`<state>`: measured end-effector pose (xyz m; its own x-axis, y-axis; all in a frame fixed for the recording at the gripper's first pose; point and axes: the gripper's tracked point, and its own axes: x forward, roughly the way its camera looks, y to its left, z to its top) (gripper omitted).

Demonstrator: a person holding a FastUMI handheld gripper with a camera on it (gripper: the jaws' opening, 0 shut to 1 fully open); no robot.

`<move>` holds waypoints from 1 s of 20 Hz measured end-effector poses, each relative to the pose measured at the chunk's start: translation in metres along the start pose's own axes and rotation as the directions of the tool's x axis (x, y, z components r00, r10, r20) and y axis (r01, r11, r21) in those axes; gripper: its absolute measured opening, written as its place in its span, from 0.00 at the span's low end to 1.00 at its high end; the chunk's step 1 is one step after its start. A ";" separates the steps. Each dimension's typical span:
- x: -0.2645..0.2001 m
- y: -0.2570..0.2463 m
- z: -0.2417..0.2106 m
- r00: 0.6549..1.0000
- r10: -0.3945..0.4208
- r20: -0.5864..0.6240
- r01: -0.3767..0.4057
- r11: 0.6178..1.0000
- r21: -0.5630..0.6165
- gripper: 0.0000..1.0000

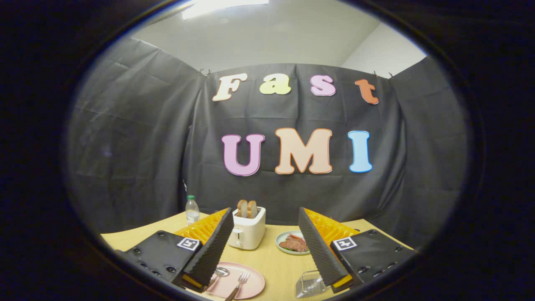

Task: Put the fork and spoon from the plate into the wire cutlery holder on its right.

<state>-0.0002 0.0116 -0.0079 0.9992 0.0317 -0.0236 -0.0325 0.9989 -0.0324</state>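
A pink plate (250, 283) lies on the wooden table, low between my fingers and nearer the left one. On it rest a spoon (220, 273), its bowl close to the left fingertip, and a fork (239, 283) just to its right, tines pointing away from me. The wire cutlery holder (310, 283) stands right of the plate, partly behind the right finger. My gripper (265, 246) hovers above the table, open wide, with nothing between its fingers.
Beyond the fingers stand a white toaster (248, 233) with two bread slices, a small plate of food (294, 243) to its right, and a water bottle (192, 210) at the back left. Black cloth walls close the booth behind the table (280, 263).
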 end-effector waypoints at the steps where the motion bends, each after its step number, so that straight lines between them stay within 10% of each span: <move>1: 0.000 0.002 0.000 1.000 0.005 -0.002 -0.005 1.000 -0.002 0.99; 12: 0.007 0.024 -0.067 0.982 0.069 -0.174 -0.068 0.998 0.010 0.99; 20: 0.006 0.036 -0.177 0.894 0.082 -0.441 -0.096 0.995 -0.010 0.99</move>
<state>0.0008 0.0424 -0.1865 0.8803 0.0952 -0.4648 -0.1283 0.9909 -0.0400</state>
